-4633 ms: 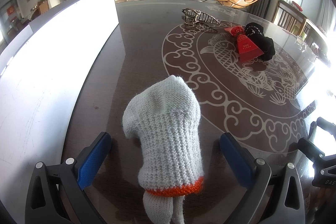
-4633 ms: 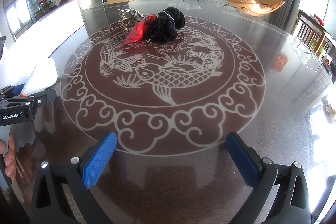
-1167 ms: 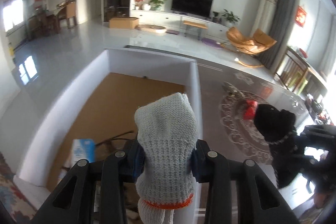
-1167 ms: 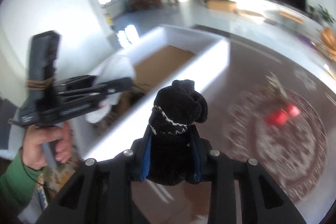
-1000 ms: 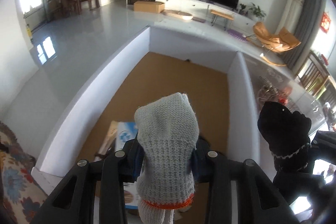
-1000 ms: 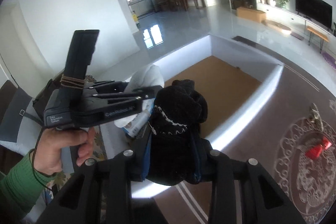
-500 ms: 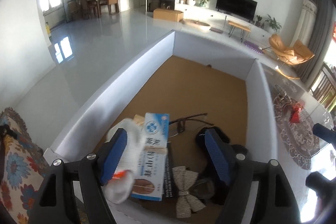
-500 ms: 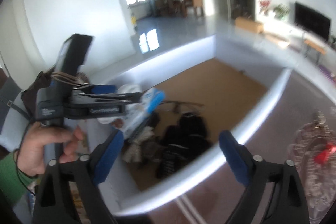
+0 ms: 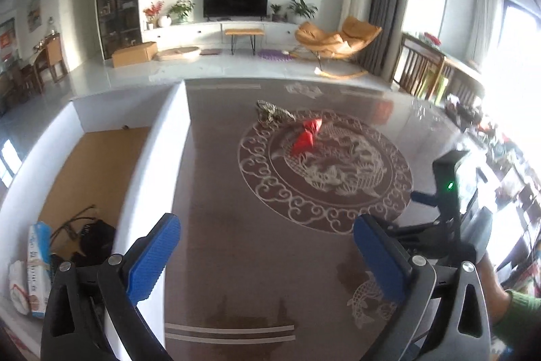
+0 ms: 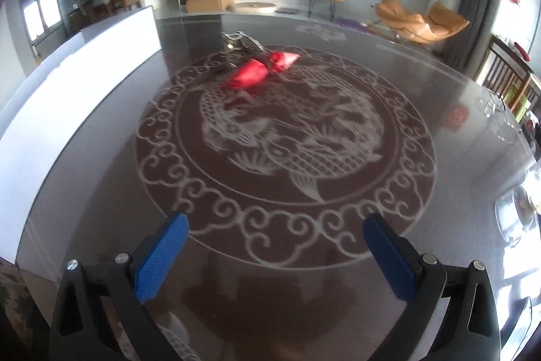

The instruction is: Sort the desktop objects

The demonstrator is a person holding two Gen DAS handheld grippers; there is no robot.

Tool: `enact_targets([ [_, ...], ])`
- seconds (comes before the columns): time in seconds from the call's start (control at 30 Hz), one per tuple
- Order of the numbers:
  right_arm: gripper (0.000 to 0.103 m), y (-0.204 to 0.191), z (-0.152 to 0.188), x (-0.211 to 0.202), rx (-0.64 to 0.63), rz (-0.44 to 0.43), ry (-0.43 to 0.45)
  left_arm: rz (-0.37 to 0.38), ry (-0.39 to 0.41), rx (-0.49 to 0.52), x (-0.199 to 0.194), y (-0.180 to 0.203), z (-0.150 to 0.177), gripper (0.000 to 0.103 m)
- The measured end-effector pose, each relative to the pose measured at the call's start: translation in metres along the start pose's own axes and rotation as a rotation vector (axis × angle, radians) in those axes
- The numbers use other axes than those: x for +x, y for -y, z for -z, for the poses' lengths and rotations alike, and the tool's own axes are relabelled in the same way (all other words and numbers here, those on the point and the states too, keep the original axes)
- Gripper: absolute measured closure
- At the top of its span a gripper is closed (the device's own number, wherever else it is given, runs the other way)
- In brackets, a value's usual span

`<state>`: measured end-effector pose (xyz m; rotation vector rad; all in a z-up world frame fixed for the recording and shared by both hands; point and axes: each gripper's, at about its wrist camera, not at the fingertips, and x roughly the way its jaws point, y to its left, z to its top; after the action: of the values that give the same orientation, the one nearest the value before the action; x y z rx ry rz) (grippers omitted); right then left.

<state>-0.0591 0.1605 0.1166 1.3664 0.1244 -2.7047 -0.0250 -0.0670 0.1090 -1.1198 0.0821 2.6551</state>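
Both grippers hang empty over the dark glass table (image 10: 439, 110), pointing back toward what remains to be sorted. The left gripper (image 9: 267, 256) has its 2 blue pads spread wide with only bare tabletop between them; its jaws have just been opening, and nothing sits in the gap. The right gripper (image 10: 275, 257) is likewise spread to its full width and empty.

The white-walled box (image 9: 154, 158) stands at the table's left edge — the collection bin, by my reading, since it already holds a blue-and-white packet (image 9: 35, 259), a dark bundle (image 9: 96, 235) and a thin cable on its cardboard floor. Sorted things lie together at the near end of the box, which suggests they are dropped from just above rather than placed with care.

On the table, 2 items are left: a red fabric pouch (image 10: 260, 71) lying on the fish-and-scroll medallion, and just behind it, near or touching, a metallic lattice ornament (image 10: 241, 41). Both sit well apart from the grippers.

The left gripper angles downward beside the box wall, level across its pads; the right gripper tilts more steeply toward the table centre, the pouch straight ahead — probably its next target. In the left view, the right gripper's body (image 9: 449, 192) shows at the right, with a green sleeve (image 9: 517, 313) below.
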Motion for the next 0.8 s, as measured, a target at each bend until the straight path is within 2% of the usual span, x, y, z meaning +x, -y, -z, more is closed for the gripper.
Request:
enact_targets([
  [0.13, 0.0, 0.008, 0.001, 0.004, 0.032, 0.008, -0.008, -0.042, -0.108, 0.038, 0.065, 0.028, 0.017, 0.0],
  [0.23, 0.0, 0.009, 0.006, 0.009, 0.034, 0.006, -0.002, -0.084, -0.133, 0.036, 0.099, 0.025, 0.02, 0.0],
  [0.4, 0.0, 0.01, 0.02, 0.022, 0.054, -0.004, -0.009, -0.115, -0.138, 0.0, 0.124, 0.006, 0.017, 0.0],
  [0.47, 0.0, 0.005, 0.019, 0.019, 0.034, 0.013, 0.009, -0.126, -0.14, -0.005, 0.132, 0.002, 0.014, 0.0],
  [0.57, 0.0, 0.004, 0.018, 0.025, 0.034, 0.007, -0.011, -0.143, -0.151, -0.009, 0.145, -0.008, 0.017, 0.0],
  [0.8, 0.0, 0.003, 0.02, 0.025, 0.034, 0.011, -0.011, -0.13, -0.184, -0.065, 0.172, -0.02, 0.019, 0.0],
])
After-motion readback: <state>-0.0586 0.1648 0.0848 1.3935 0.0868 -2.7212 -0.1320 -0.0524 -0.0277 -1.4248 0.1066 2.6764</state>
